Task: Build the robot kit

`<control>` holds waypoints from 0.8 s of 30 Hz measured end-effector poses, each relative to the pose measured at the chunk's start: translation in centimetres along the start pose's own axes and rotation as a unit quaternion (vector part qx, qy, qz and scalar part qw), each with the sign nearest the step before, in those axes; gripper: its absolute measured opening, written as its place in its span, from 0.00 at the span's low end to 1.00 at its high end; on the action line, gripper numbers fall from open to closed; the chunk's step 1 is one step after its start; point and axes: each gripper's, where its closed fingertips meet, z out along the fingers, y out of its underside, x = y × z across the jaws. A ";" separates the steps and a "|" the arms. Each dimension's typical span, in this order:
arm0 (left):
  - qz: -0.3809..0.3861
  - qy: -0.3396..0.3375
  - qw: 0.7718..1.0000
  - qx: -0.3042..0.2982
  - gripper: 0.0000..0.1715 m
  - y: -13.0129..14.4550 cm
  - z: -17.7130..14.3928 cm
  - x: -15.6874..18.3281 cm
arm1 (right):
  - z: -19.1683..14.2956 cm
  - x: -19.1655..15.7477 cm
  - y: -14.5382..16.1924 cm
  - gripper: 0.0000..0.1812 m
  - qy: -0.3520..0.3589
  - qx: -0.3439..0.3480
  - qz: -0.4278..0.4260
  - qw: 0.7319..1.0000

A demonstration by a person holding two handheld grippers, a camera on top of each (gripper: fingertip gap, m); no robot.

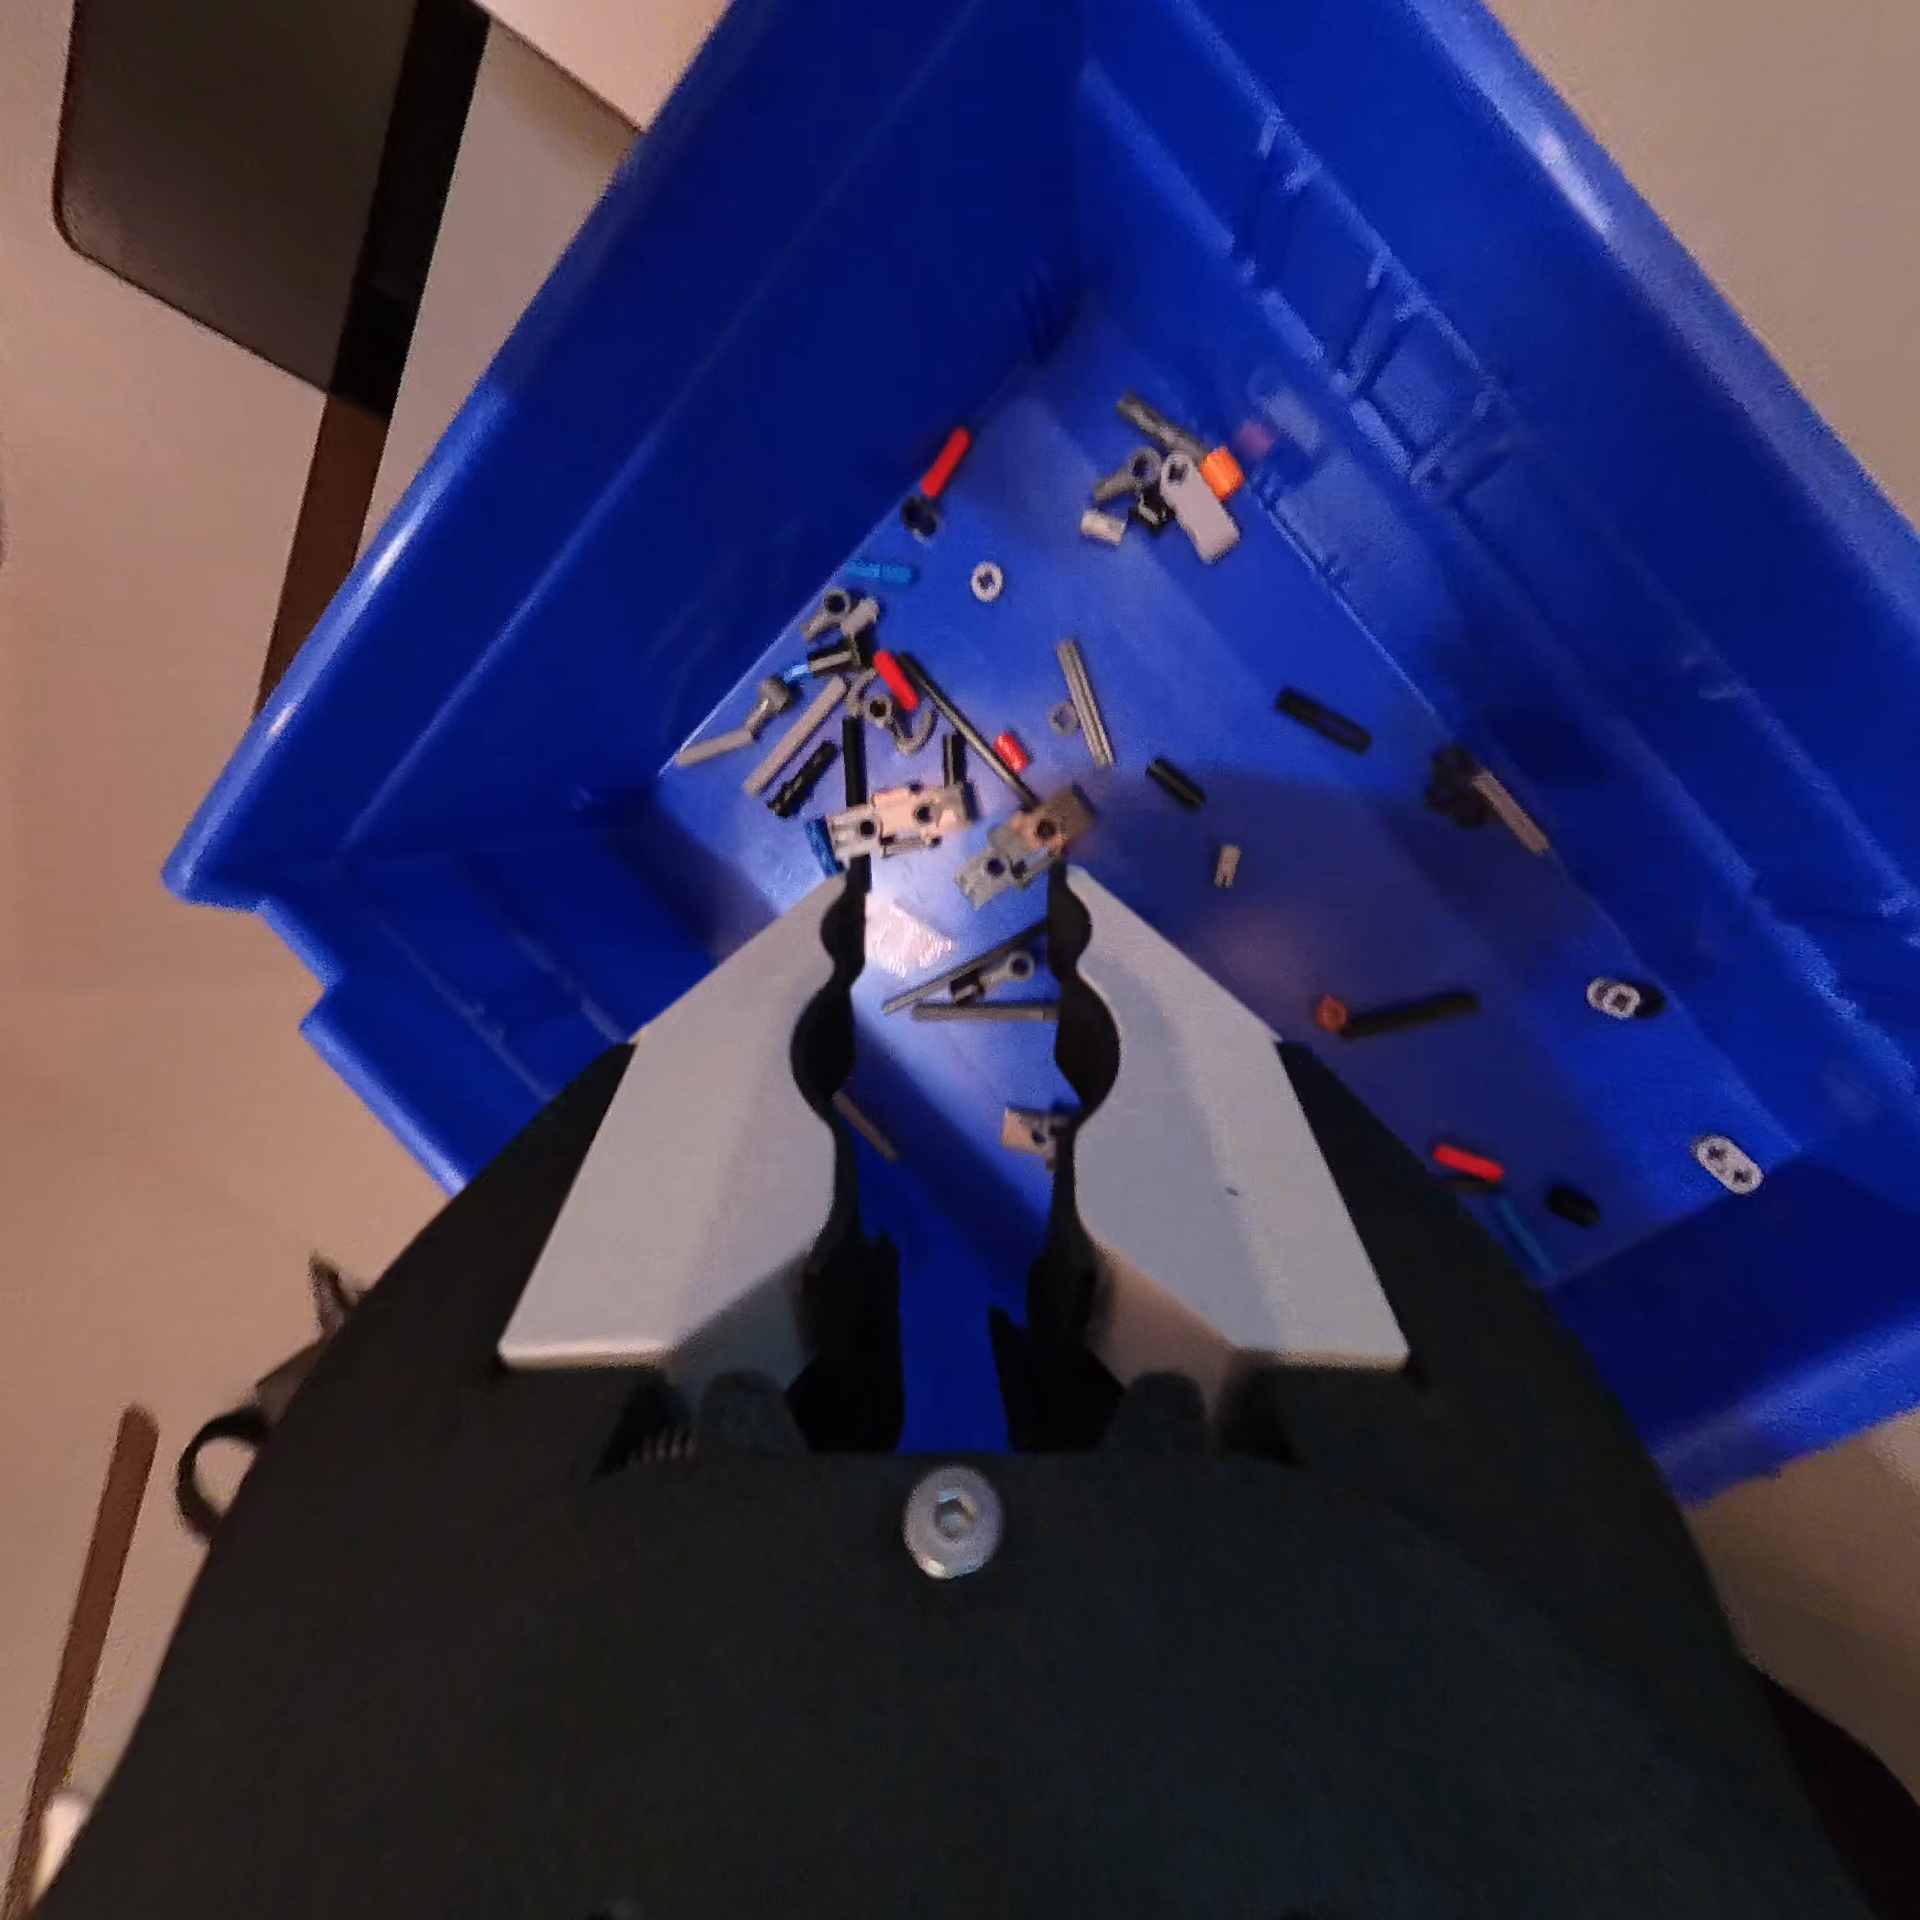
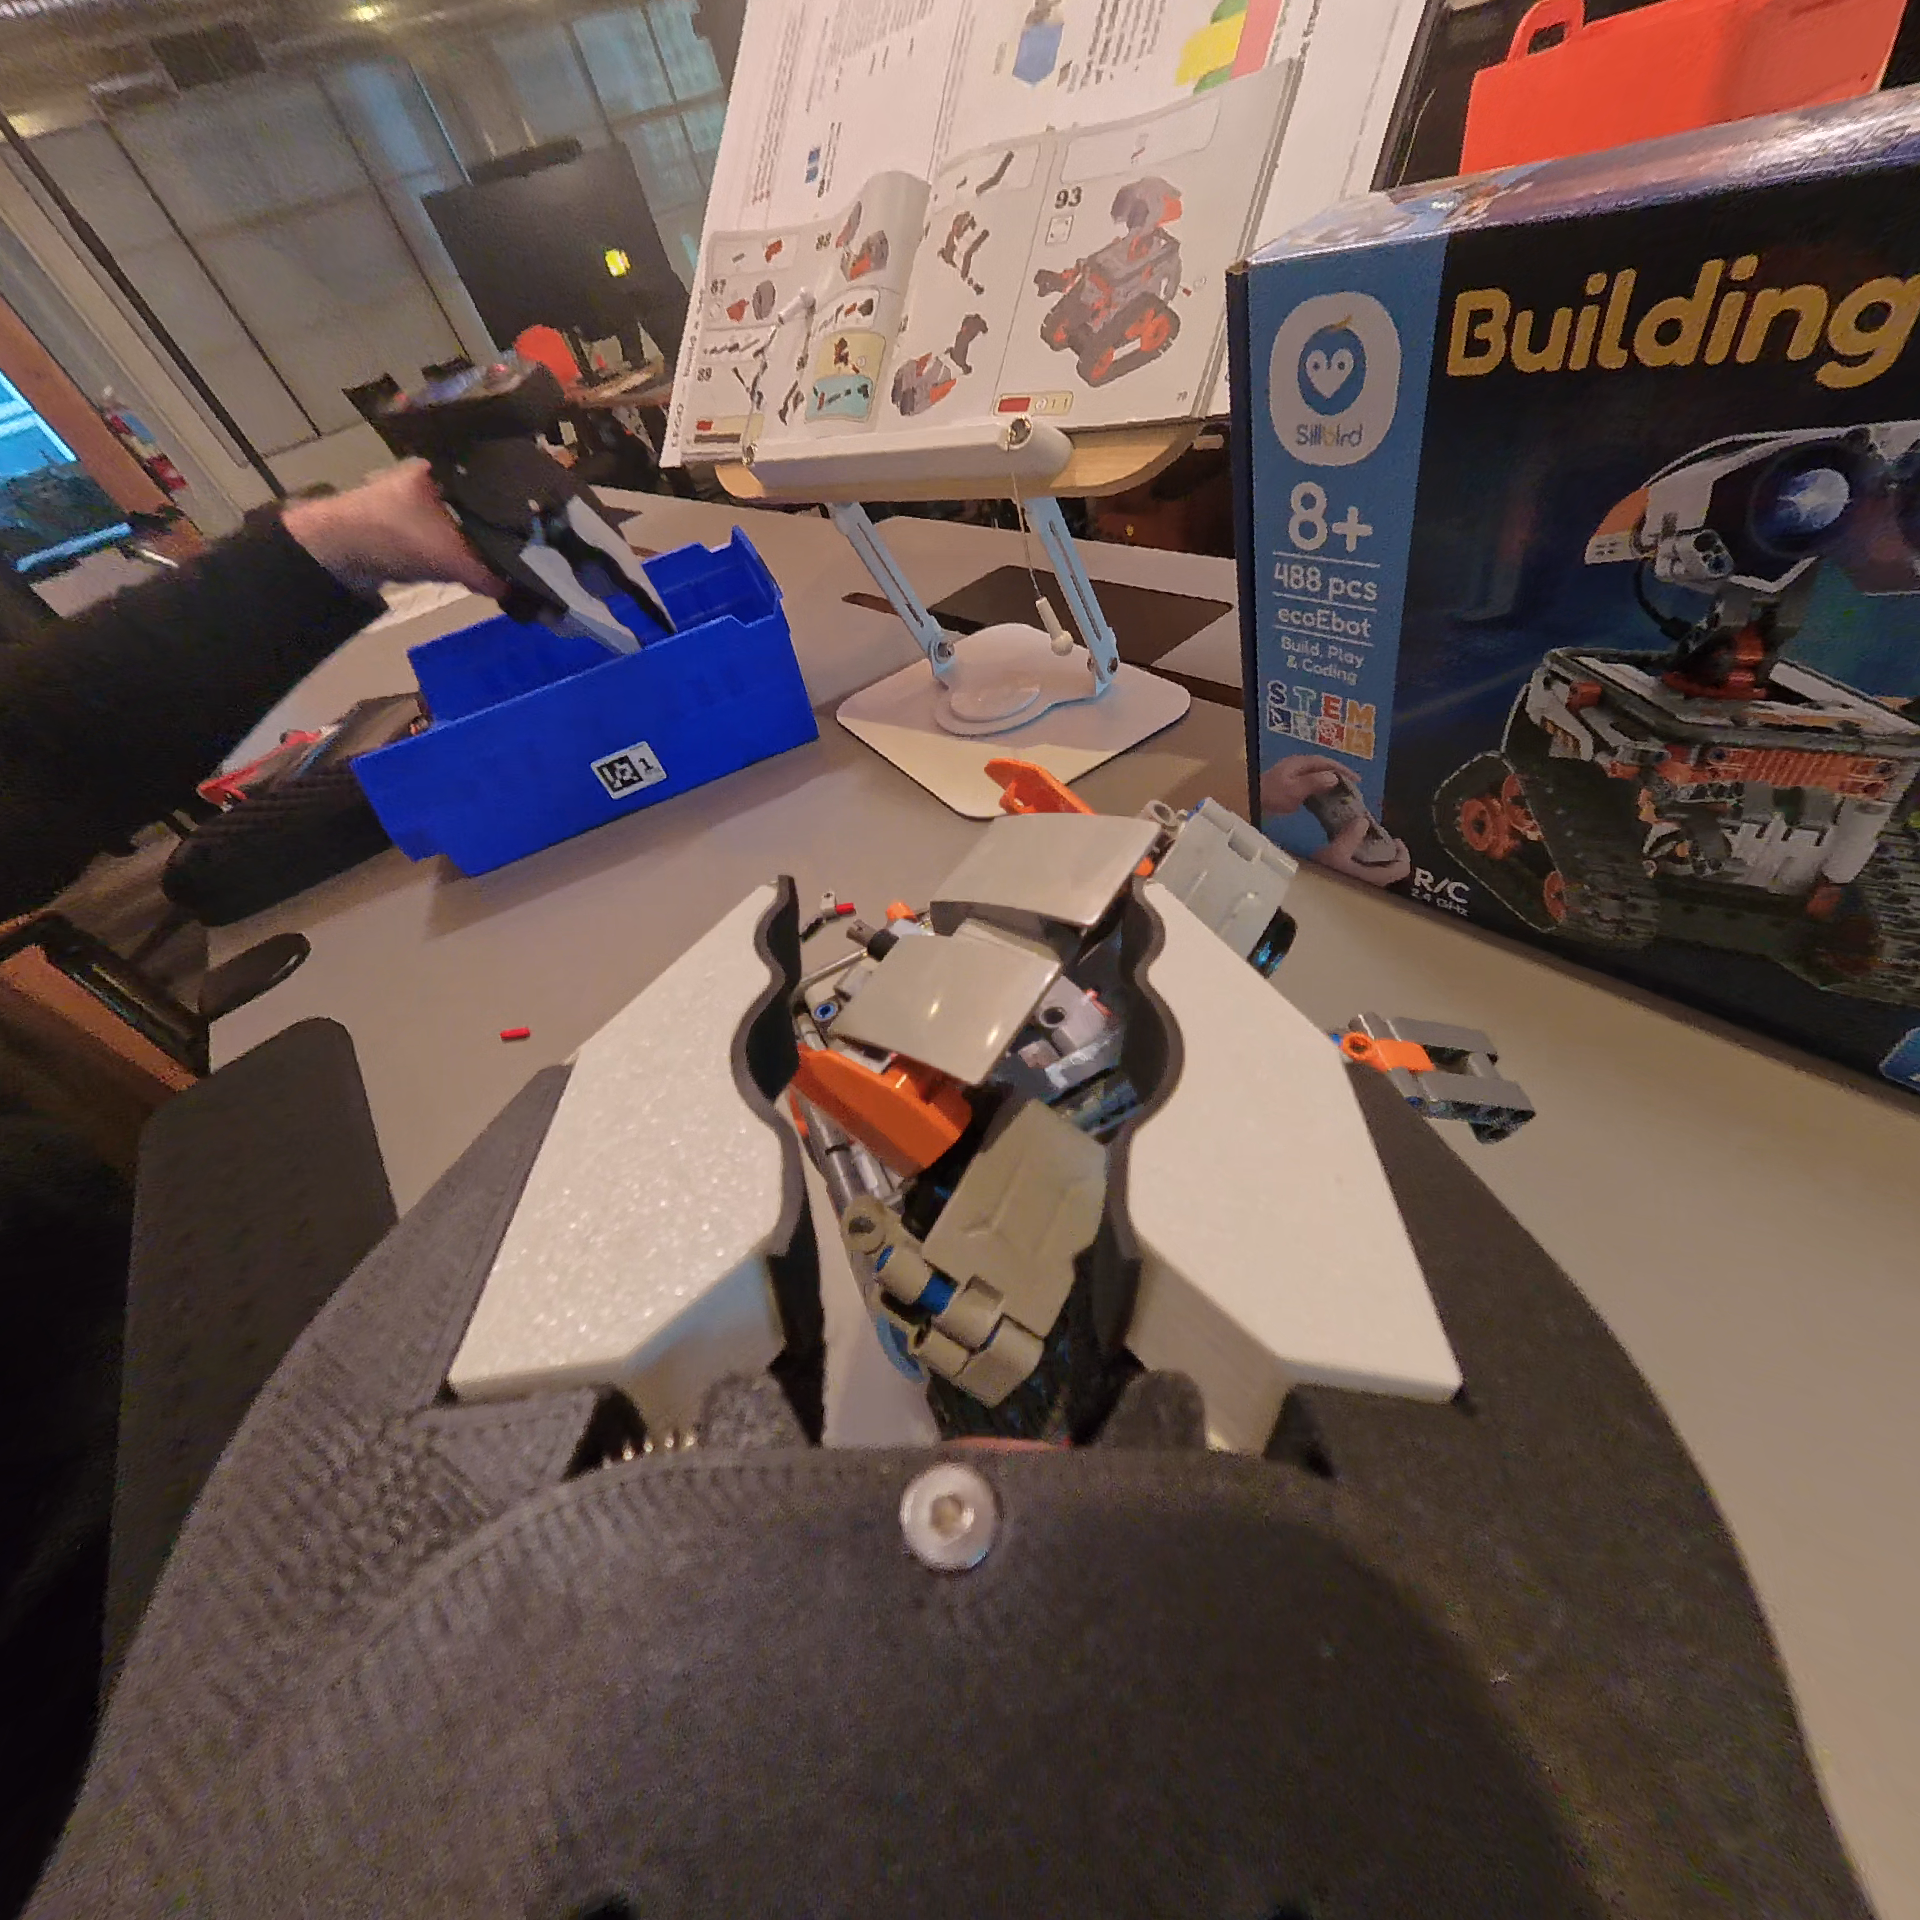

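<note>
Grey and orange, the half-built toy robot [image 2: 966, 1081] sits clamped between the right gripper [image 2: 961, 914], just above the table [image 2: 623, 935]. A slack squeeze could let its loose panels twist off. Over in the blue bin [image 1: 644, 582] the left gripper [image 1: 956, 883] hangs with its fingers apart and empty, above scattered small pieces [image 1: 914, 821]; these lie crowded, so closing there may catch two at once

left gripper [image 1: 951, 883] agape — right gripper [image 2: 961, 904] clamped
</note>
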 end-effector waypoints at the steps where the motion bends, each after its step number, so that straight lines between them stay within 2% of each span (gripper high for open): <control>1: -0.001 0.011 1.000 0.009 0.19 -0.3 0.6 0.2 | 0.1 0.0 0.0 0.33 0.002 0.003 0.002 1.000; 6: 0.018 0.038 0.999 0.007 0.15 -0.8 4.3 0.9 | 0.2 0.1 -0.1 0.33 0.008 0.005 -0.002 1.000; 8: 0.030 0.008 1.000 0.000 0.14 -1.1 5.2 0.1 | 0.3 0.2 -0.1 0.33 0.010 0.005 -0.004 1.000; 12: 0.009 0.002 1.000 0.030 0.10 -2.6 5.6 -0.7 | 0.3 0.2 -0.1 0.32 0.011 0.005 -0.007 1.000; 18: -0.011 0.002 1.000 -0.014 0.07 -1.2 7.2 -1.7 | 0.4 0.2 -0.1 0.32 0.006 0.008 -0.008 1.000; 24: -0.020 0.021 0.999 -0.017 0.07 -1.7 7.6 -1.3 | 0.4 0.1 -0.1 0.32 0.003 0.007 -0.012 1.000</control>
